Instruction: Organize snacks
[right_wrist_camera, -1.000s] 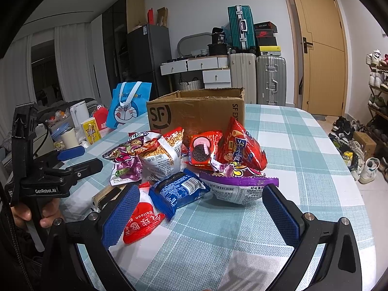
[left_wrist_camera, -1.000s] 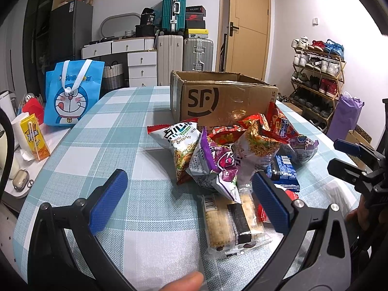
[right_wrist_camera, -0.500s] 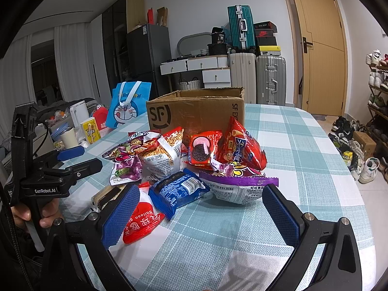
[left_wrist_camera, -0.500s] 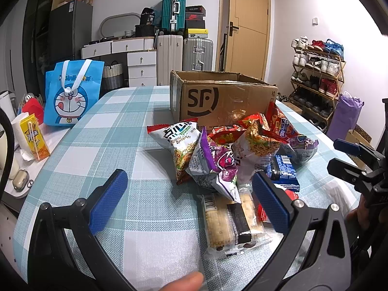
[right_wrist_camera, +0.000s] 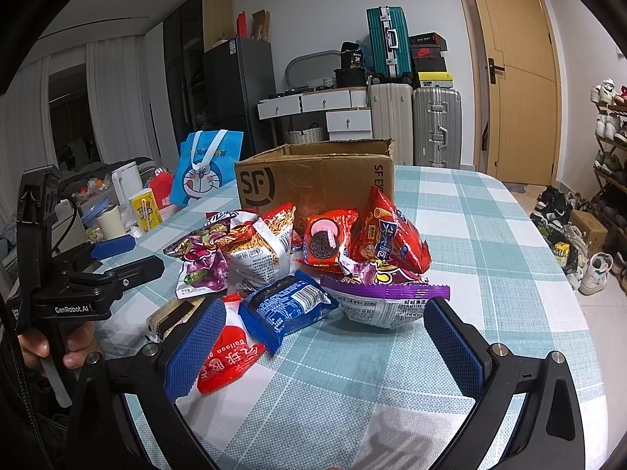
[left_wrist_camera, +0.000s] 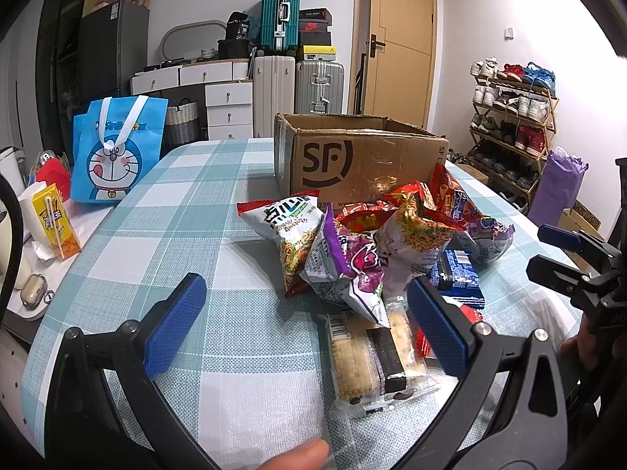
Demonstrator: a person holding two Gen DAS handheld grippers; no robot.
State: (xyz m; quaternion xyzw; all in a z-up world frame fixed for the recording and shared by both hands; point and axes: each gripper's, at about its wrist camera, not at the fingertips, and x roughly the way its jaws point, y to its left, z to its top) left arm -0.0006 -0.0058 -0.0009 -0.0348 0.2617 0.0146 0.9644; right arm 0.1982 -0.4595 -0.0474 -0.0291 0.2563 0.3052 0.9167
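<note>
A heap of snack packets [left_wrist_camera: 368,243] [right_wrist_camera: 298,258] lies on the checked tablecloth in front of an open cardboard box [left_wrist_camera: 352,156] [right_wrist_camera: 313,176]. Nearest the left gripper [left_wrist_camera: 305,321] lies a clear pack of biscuits [left_wrist_camera: 372,356]; that gripper is open and empty, hovering just short of the heap. My right gripper [right_wrist_camera: 325,344] is open too, empty, in front of a blue cookie packet [right_wrist_camera: 286,305], a flat red packet [right_wrist_camera: 227,360] and a purple-edged bag [right_wrist_camera: 384,297]. Each gripper shows in the other's view, the left gripper [right_wrist_camera: 102,262] and the right gripper [left_wrist_camera: 564,250].
A blue cartoon tote bag [left_wrist_camera: 113,149] stands at the table's left, with a yellow drink carton [left_wrist_camera: 55,223], a cup and a kettle [right_wrist_camera: 125,184] on a side surface. Suitcases [left_wrist_camera: 274,82], drawers and a shoe rack [left_wrist_camera: 509,129] line the room behind. A door [right_wrist_camera: 513,78] is at the back.
</note>
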